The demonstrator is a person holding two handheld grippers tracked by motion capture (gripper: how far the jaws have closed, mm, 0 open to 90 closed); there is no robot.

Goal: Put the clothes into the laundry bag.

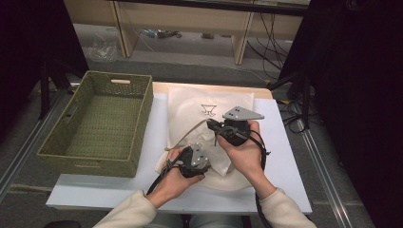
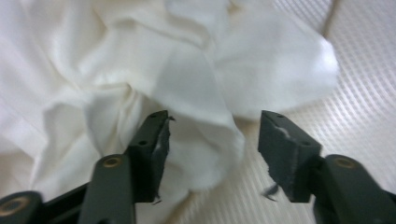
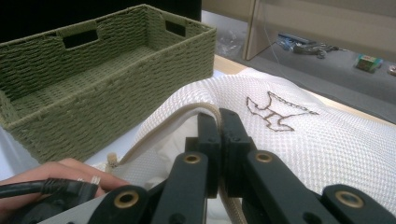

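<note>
The white mesh bag [image 1: 209, 128] is spread on the worktop [image 1: 285, 156] just beside the green woven basket [image 1: 100, 123]. Its beige rim is clamped by the right tool [image 3: 219, 126], seemingly to hold the mouth up, while white cloth [image 2: 187, 93] is straddled by the left tool [image 2: 212, 135], jaws parted.

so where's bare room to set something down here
Free: the inside of the green woven basket, the white table strip right of the white mesh bag, and the front edge. Crowded: the middle, where both claws work the bag.
</note>
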